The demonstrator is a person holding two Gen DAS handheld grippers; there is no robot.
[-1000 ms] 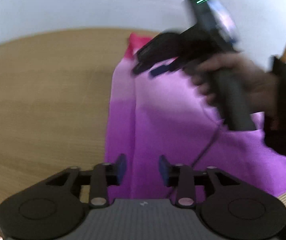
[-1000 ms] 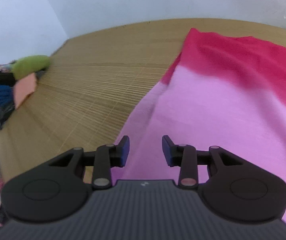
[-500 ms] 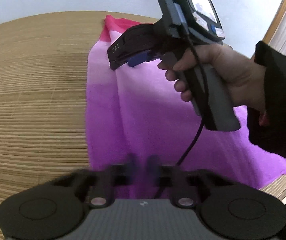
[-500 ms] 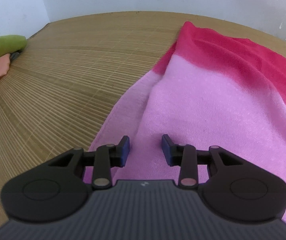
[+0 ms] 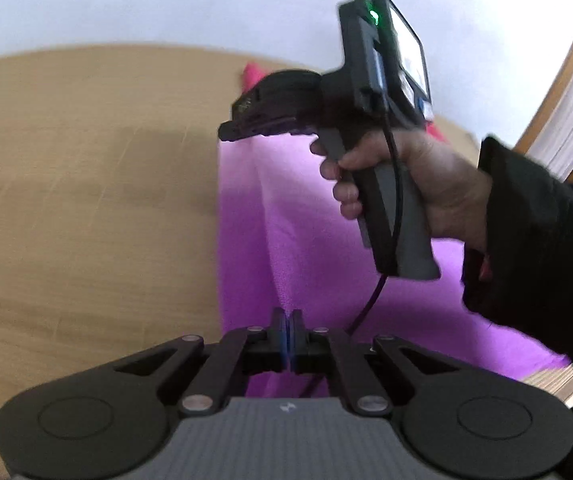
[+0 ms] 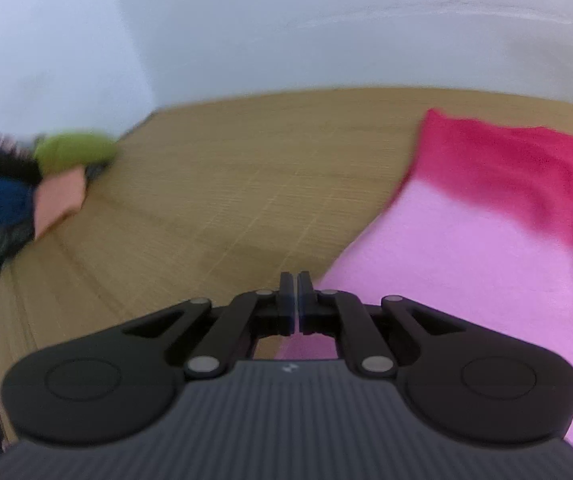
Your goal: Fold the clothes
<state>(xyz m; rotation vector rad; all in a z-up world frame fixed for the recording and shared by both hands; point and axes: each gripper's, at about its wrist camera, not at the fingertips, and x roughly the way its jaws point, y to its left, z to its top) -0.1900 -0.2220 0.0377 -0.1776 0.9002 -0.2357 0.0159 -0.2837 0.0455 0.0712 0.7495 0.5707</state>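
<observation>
The pink and purple cloth (image 5: pixel 326 280) is spread flat on the woven mat (image 5: pixel 86 200), and its near edge is pinched by the closed left gripper (image 5: pixel 287 332) and closed right gripper (image 6: pixel 297 300) — so both should be lifted together, evenly, and carried across without tugging.

I cannot read any text here. My left camera shows the other gripper (image 5: pixel 242 130) with a pale mark on its side, too blurred to read. Its screen (image 5: pixel 408 54) shows only glare, and the stickers under it are unclear. A small logo (image 6: pixel 287 369) sits on the gripper body, without letters.
</observation>
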